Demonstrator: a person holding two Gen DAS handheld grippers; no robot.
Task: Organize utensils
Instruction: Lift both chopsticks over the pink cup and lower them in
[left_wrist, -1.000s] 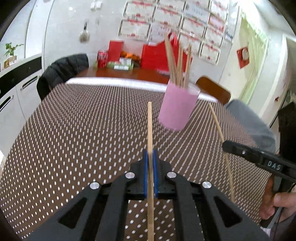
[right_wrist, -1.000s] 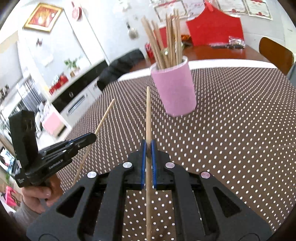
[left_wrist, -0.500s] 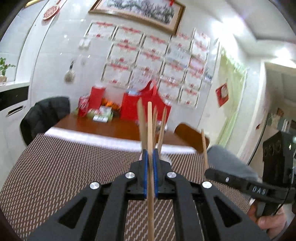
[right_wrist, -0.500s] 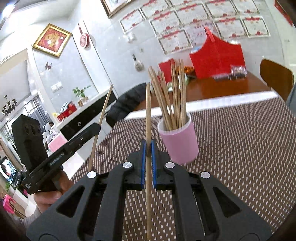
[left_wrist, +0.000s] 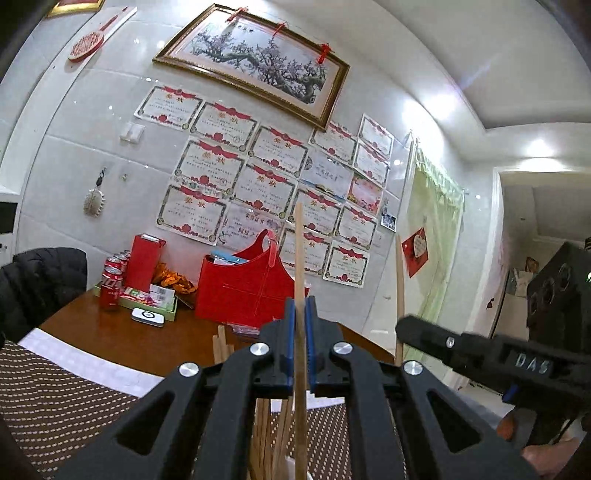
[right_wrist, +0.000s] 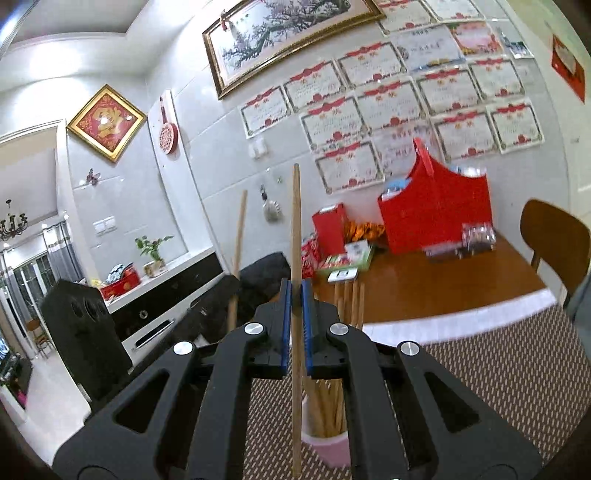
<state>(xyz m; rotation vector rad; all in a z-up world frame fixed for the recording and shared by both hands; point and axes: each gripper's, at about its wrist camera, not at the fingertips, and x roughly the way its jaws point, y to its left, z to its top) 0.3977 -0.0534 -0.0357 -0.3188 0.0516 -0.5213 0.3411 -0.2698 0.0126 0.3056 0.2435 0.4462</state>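
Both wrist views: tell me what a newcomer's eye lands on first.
A wooden chopstick stands upright, clamped in the left tool; the right tool grips another chopstick above the pink cup of chopsticks. Behind, a red bag sits under a wall of certificates.

On the tiled wall hangs a gold-framed plum-blossom painting (left_wrist: 255, 61), and below it rows of red-bordered certificates (left_wrist: 218, 158). A red round ornament (left_wrist: 86, 46) hangs at the upper left. On the brown wooden counter (left_wrist: 147, 343) stand a red bag with a handle (left_wrist: 243, 291), a red box (left_wrist: 146, 258) and several red drink cans (left_wrist: 110, 284) — all close together. A dark jacket (left_wrist: 40, 280) drapes over a chair at the left. From the right wrist camera, a wooden chair back (right_wrist: 554, 240) shows at the right, and a potted plant (right_wrist: 153, 251) sits on a white ledge — near a diamond-hung gold frame (right_wrist: 105, 122).
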